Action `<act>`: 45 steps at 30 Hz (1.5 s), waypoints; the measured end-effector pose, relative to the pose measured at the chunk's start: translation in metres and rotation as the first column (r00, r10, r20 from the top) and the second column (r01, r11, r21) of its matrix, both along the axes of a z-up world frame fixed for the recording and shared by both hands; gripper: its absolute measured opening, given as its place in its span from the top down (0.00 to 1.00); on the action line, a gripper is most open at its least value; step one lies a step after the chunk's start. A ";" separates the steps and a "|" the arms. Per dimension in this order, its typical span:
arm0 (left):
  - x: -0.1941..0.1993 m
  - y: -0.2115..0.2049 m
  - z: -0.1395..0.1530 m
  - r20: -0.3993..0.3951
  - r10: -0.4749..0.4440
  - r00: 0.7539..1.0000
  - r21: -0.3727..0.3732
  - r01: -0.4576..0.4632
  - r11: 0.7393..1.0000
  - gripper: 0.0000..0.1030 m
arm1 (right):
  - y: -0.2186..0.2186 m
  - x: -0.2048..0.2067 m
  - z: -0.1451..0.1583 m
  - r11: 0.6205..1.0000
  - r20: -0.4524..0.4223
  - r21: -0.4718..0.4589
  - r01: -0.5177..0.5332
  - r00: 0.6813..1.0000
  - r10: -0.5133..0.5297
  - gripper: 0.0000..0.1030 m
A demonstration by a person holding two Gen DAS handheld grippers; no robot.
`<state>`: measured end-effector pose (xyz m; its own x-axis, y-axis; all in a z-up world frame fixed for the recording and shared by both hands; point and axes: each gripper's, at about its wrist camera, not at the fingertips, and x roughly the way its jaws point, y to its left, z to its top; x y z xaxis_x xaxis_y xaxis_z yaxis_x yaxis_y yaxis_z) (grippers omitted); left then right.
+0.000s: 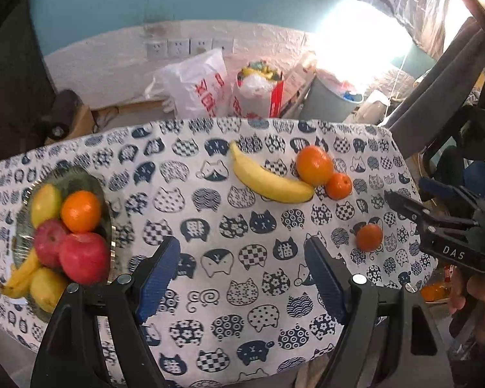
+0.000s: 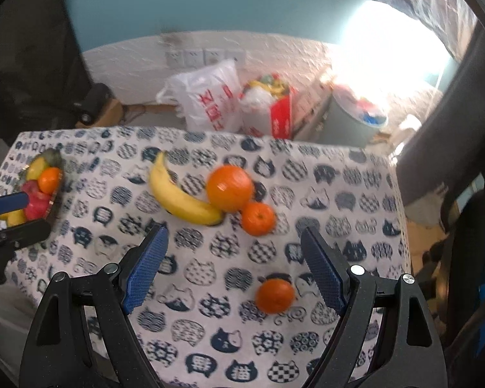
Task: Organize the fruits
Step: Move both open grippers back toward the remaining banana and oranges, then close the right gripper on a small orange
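Note:
A glass fruit bowl [image 1: 77,174] at the table's left holds two red apples [image 1: 84,257], an orange [image 1: 80,210], yellow-green fruit and a banana; it also shows in the right wrist view [image 2: 56,158]. Loose on the cat-print cloth lie a banana [image 1: 268,179], a large orange [image 1: 314,165] and a small tangerine [image 1: 338,186] touching each other, and another tangerine [image 1: 368,237] nearer the front right. My left gripper [image 1: 242,252] is open and empty above the cloth, right of the bowl. My right gripper [image 2: 234,242] is open and empty, the near tangerine [image 2: 274,295] lying between its fingers.
The table [image 1: 210,323] is covered by a white cloth with blue cat faces. Behind it stand plastic bags [image 1: 197,87], a red carton, a grey bin [image 1: 331,100] and wall sockets. The right gripper's body [image 1: 436,226] shows at the right edge.

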<state>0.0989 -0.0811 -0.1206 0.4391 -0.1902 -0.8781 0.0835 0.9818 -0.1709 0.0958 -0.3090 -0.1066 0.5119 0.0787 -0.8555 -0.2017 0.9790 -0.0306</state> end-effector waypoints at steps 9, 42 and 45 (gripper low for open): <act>0.009 -0.015 -0.037 -0.044 -0.011 0.999 0.017 0.011 1.000 0.22 | -0.048 0.004 -0.056 0.995 -0.144 0.013 0.104 0.984 -0.101 0.18; 0.047 -0.039 -0.075 -0.155 0.008 0.988 -0.014 -0.010 1.000 0.22 | -0.054 0.017 -0.112 0.992 -0.262 0.054 0.110 0.961 -0.092 0.52; 0.061 -0.037 -0.073 -0.156 0.037 0.987 -0.020 -0.041 0.999 0.22 | -0.053 0.032 -0.099 0.993 -0.223 0.054 0.103 0.971 -0.088 0.52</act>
